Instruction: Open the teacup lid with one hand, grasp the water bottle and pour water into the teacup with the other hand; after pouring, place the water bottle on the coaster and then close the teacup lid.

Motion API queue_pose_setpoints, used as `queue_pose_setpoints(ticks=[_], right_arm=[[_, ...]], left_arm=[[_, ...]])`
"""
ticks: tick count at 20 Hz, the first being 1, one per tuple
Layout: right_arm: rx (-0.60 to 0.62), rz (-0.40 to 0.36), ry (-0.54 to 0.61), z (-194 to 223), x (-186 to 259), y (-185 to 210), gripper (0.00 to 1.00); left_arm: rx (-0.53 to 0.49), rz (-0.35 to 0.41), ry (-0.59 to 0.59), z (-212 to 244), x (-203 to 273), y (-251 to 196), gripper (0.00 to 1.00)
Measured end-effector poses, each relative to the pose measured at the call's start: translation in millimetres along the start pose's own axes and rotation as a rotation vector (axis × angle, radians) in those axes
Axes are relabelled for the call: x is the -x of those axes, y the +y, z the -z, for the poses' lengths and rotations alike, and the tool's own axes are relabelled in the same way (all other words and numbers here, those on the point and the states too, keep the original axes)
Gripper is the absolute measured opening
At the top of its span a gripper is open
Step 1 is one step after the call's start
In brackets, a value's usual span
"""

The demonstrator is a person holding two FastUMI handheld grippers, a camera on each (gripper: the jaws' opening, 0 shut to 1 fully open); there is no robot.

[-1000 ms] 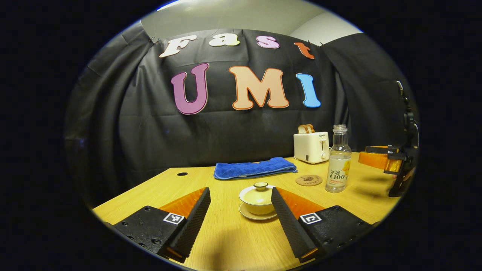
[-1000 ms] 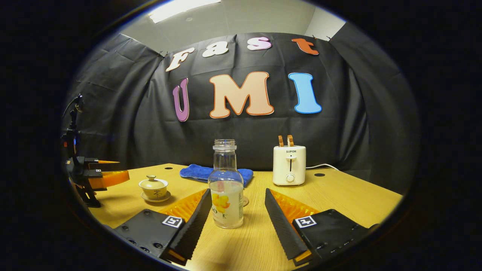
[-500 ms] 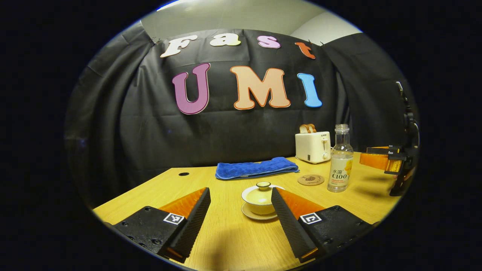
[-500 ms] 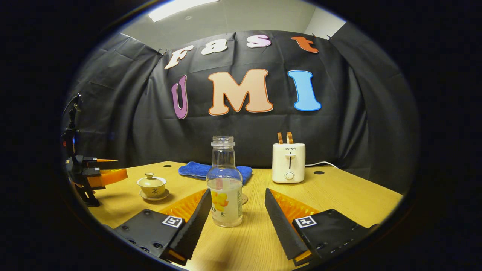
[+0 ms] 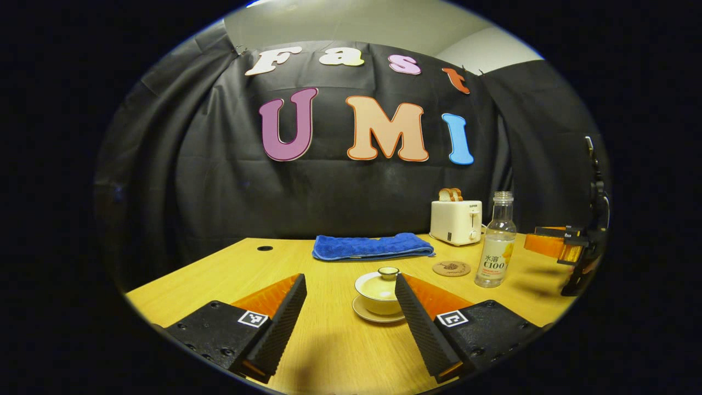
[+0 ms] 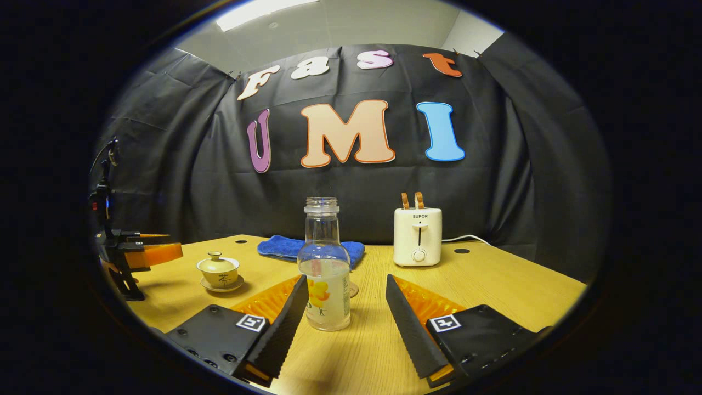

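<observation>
Left gripper view: my left gripper (image 5: 351,323) hangs low over the light wooden surface (image 5: 230,274), fingers spread wide, gripping nothing. Small cream ceramic teacup w/ lid (image 5: 378,285) sits on its saucer just ahead, btwn the finger lines but nearer the right-hand finger, not touching either. Lid is on. Beyond it, a round brown cork coaster (image 5: 451,268) lies bare, & just right of that the clear glass water bottle w/ white-and-yellow label (image 5: 496,241) stands upright, no cap. Folded blue towel (image 5: 373,247) lies toward the back; white toaster w/ bread slices (image 5: 456,219) behind the coaster. My other gripper shows far right, near the bottle.

Right gripper view: my right gripper (image 6: 345,323) is released too, fingers wide apart. Bottle (image 6: 324,269) stands upright btwn them, closer to the left-hand finger; can't tell if it touches. Partly filled w/ water. Teacup (image 6: 219,271) sits well left, lid on, w/ the left gripper (image 6: 140,255) just beside it. Toaster (image 6: 417,233) & towel (image 6: 285,246) at the back.
</observation>
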State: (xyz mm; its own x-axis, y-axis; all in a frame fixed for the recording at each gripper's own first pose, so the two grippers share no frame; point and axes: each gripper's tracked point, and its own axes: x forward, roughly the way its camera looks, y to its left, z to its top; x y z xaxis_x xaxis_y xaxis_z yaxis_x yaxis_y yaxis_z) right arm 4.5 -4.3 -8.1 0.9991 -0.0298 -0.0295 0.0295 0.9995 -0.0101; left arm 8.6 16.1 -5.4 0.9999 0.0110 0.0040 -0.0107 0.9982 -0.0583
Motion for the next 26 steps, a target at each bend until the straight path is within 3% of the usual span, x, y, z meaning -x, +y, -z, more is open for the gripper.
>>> queue_pose_setpoints(ticks=[3, 6, 7, 8, 9, 10, 12, 13, 17, 18, 19, 21, 22, 24, 26], right_arm=[[-0.001, 0.000, 0.001, 0.3, 0.0, 0.1, 0.95], [-0.001, -0.003, 0.000, -0.2, 0.0, 1.6, 0.88], [-0.001, -0.003, 0.000, 0.2, 0.1, 0.8, 0.96], [-0.002, -0.003, 0.001, -0.1, 0.1, 0.7, 0.92], [-0.001, -0.003, 0.000, 0.4, -0.3, 1.0, 0.96], [-0.002, -0.003, 0.001, 0.1, -0.5, 1.1, 0.92], [0.000, -0.004, -0.002, -0.3, -0.2, 1.4, 0.96], [-0.001, -0.005, -0.001, 0.0, 0.2, 1.5, 0.92], [-0.001, -0.006, -0.001, 0.7, -0.1, 1.6, 0.96], [-0.001, -0.007, 0.000, 0.7, 0.0, 1.9, 0.96], [0.000, -0.007, -0.002, -0.2, 0.3, 1.8, 0.89], [0.000, -0.005, -0.001, 0.3, 0.0, 1.5, 0.96], [0.000, -0.005, -0.002, -0.6, 0.4, 1.7, 0.89], [0.000, -0.008, -0.001, 0.2, 0.2, 2.3, 0.96], [0.000, -0.010, -0.001, -0.3, 1.0, 3.1, 0.92]], left_arm=[[0.000, 0.023, -0.003, -1.5, -7.5, -4.3, 0.95], [-0.003, 0.078, 0.002, 0.8, -22.9, -16.4, 0.95], [-0.007, 0.096, 0.010, 1.6, -29.2, -20.3, 0.95], [-0.011, 0.111, 0.019, 4.0, -34.4, -22.9, 0.95], [-0.016, 0.123, 0.030, 4.7, -39.7, -26.1, 0.95], [-0.018, 0.133, 0.038, 6.3, -44.4, -28.0, 0.95], [-0.029, 0.146, 0.047, 8.0, -54.8, -33.0, 0.96], [-0.037, 0.157, 0.054, 8.8, -59.4, -35.7, 0.96], [-0.068, 0.201, 0.099, 17.3, -71.8, -46.7, 0.95], [-0.073, 0.213, 0.104, 17.6, -73.2, -49.4, 0.93], [-0.079, 0.226, 0.107, 17.3, -75.5, -52.2, 0.90], [-0.089, 0.244, 0.121, 19.6, -76.7, -55.3, 0.83], [-0.095, 0.251, 0.130, 22.7, -78.3, -56.5, 0.74], [-0.107, 0.263, 0.153, 26.0, -79.2, -59.0, 0.59], [-0.114, 0.262, 0.170, 28.4, -79.8, -59.5, 0.54]])
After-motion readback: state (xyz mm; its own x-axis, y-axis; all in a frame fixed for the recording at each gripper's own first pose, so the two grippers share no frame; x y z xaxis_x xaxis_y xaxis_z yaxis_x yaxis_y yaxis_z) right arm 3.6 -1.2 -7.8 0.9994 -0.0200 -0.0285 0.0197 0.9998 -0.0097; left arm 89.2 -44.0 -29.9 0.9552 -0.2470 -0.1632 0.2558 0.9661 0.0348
